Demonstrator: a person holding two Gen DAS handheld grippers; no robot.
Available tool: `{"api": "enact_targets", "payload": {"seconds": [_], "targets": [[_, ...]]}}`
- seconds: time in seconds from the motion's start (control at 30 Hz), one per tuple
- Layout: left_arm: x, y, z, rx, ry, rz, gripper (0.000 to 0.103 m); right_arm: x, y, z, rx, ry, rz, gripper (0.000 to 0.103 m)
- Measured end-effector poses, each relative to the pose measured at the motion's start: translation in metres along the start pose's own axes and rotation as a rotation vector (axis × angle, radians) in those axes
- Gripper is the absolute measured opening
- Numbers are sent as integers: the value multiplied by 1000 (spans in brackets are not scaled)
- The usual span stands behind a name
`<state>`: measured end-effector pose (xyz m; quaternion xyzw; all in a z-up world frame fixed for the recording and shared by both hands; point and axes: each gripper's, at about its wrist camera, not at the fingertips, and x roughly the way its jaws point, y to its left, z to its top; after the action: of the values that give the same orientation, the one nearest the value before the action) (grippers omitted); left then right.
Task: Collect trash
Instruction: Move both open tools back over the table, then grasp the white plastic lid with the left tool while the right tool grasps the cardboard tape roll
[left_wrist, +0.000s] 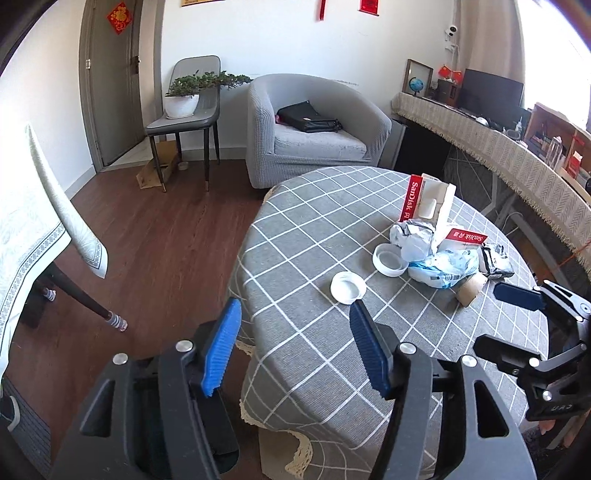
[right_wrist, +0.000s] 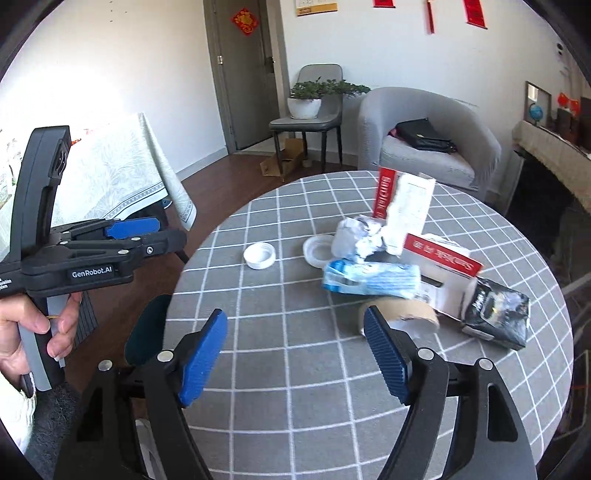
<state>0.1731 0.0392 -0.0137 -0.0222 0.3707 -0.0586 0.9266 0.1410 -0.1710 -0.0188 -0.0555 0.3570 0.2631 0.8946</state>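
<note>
From my remote seat, what I cannot make out:

- cardboard roll (left_wrist: 470, 290): far part hidden under the blue-and-white wrapper (left_wrist: 443, 266).
- red-and-white box (right_wrist: 439, 262): lettering blurred in the right wrist view, near end behind the black packet (right_wrist: 495, 314).
- right gripper (left_wrist: 517, 295): cut off by the left wrist view's right edge.
- desk items (left_wrist: 554, 147), far right: too small to tell.
- person's hand (right_wrist: 33, 332): cut at the left edge.

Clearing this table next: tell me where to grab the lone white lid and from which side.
Take the white lid by its raised rim, coming from above. It lies flat with its open side up, apart from the pile, so one of the fingers can probably go inside the rim and one outside.
</note>
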Motion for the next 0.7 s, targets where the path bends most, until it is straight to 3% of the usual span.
{"api": "enact_targets", "payload": {"seconds": [0.43, 0.63, 0.7], "targets": [[61, -32, 5, 18, 60, -30, 62, -8, -59, -24, 85, 18, -52, 89], [74, -36, 7, 16, 70, -24, 49, -7, -70, -29, 104, 35, -57, 89], [76, -35, 8, 6, 67, -29, 39, -3, -71, -28, 119, 41, -38, 89]]}}
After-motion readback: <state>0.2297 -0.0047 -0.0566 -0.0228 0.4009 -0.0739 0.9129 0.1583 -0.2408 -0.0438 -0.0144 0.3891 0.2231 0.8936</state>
